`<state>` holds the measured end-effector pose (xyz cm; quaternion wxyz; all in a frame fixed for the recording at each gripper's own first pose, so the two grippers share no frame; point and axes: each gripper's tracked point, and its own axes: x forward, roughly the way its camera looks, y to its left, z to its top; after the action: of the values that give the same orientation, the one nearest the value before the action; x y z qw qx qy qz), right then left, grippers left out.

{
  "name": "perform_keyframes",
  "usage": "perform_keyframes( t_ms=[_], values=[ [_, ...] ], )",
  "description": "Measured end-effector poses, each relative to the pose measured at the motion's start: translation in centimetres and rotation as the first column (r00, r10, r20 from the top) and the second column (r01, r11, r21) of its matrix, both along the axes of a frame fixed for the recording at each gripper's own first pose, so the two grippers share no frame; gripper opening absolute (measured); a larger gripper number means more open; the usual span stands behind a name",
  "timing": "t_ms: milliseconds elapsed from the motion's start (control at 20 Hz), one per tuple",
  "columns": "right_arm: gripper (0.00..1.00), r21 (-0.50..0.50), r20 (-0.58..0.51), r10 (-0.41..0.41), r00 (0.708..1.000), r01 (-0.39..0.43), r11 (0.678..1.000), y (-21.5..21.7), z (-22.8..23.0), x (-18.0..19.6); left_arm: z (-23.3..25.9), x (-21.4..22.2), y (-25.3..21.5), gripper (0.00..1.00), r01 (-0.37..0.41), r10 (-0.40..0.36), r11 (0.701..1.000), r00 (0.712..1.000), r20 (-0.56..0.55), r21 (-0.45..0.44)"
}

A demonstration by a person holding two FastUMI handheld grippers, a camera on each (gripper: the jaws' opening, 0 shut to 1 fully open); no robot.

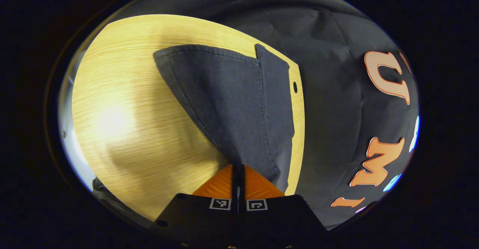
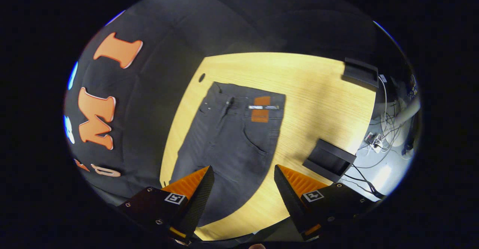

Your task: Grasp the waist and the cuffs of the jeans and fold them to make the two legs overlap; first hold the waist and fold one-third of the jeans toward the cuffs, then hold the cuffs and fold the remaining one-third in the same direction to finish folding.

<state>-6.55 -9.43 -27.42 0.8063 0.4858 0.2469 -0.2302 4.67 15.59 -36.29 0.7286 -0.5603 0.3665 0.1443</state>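
Note:
Dark grey jeans (image 2: 228, 144) lie flat on the wooden table (image 2: 310, 91), with the waist and its orange patch at the far end in the right gripper view. My right gripper (image 2: 243, 179) hovers open above the leg part, nothing between its fingers. In the left gripper view the jeans (image 1: 232, 103) fan out from my left gripper (image 1: 238, 176), which is shut on a pinch of the denim. A stitched hem edge lies at the far end, one layer overlapping the other. I cannot tell which part of the jeans it holds.
Two black box-like objects (image 2: 361, 71) (image 2: 329, 159) sit at the table's right edge in the right gripper view, with cables (image 2: 378, 136) on the floor beyond. A small round hole (image 1: 295, 87) marks the table near the black cloth wall.

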Motion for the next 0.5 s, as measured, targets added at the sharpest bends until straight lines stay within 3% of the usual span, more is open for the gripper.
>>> perform_keyframes(
  t_ms=[500],
  values=[
    [0.99,0.051,-0.05,-0.04,0.998,0.042,0.998,-2.2,-4.0,3.0,1.4,0.2,-0.3,0.01,0.021,-0.021,1.0,1.0,-0.009,0.015]
  ],
)
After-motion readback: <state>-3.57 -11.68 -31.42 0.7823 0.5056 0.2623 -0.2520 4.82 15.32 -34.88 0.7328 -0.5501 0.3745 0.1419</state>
